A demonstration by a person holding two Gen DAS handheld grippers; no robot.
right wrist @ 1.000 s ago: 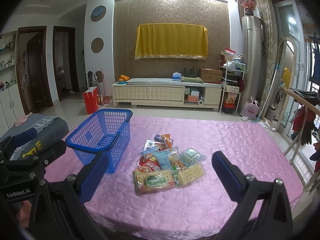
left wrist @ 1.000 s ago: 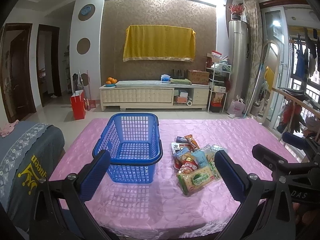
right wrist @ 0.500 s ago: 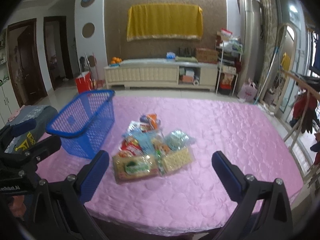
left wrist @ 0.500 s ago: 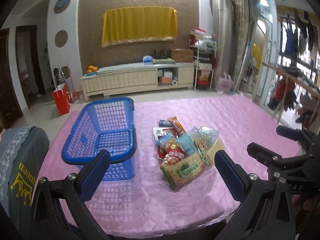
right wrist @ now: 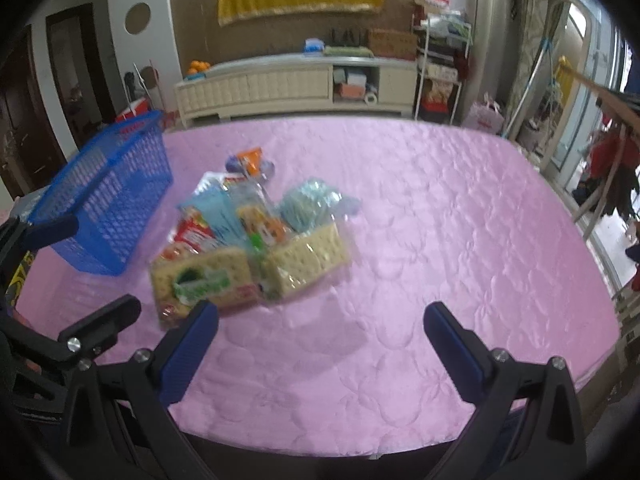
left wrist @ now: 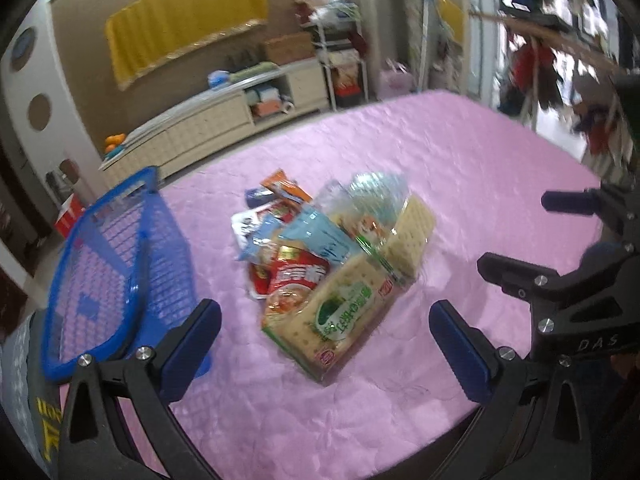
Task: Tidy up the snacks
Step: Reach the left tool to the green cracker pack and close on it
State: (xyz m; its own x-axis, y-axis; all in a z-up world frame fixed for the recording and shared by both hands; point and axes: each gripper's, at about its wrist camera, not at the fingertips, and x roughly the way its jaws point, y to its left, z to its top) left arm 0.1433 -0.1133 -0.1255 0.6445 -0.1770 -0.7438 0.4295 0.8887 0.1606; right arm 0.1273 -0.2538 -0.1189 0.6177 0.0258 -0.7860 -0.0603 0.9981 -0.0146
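Observation:
A pile of snack packets lies on the pink quilted table; it also shows in the right wrist view. A green-labelled cracker pack lies nearest me. An empty blue plastic basket stands left of the pile, also in the right wrist view. My left gripper is open and empty, just short of the cracker pack. My right gripper is open and empty, over the table in front and right of the pile.
A cream TV cabinet stands against the far wall beyond the table. A shelf rack and a clothes rail are to the right. A grey cushion with yellow print sits by the table's left edge.
Both grippers have moved forward and tilted down toward the snack pile. The left one swung right, so the basket slid to its left. Jaws stayed open.

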